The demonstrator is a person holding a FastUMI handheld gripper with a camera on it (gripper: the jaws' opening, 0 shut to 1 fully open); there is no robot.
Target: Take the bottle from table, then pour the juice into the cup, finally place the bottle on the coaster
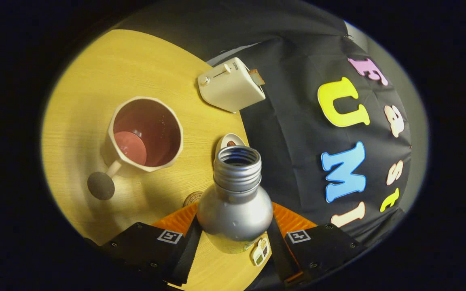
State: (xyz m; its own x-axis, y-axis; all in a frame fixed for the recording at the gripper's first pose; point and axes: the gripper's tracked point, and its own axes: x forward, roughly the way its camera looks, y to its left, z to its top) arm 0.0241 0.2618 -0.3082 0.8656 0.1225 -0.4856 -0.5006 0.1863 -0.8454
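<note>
My gripper is shut on a silver metal bottle, one finger pressed on each side of its round shoulder. The bottle's threaded neck is uncapped and points ahead, lifted above the wooden table and tilted with the view. Beyond the fingers and to the left stands a cream cup with a dark red inside and a ball-ended handle; its bottom looks pinkish. A round coaster peeks out just left of the bottle, mostly hidden behind it.
A cream toaster with a slice of bread in its slot stands beyond the cup near the table's edge. A small white dish sits right behind the bottle's mouth. The black cloth wall hangs to the right.
</note>
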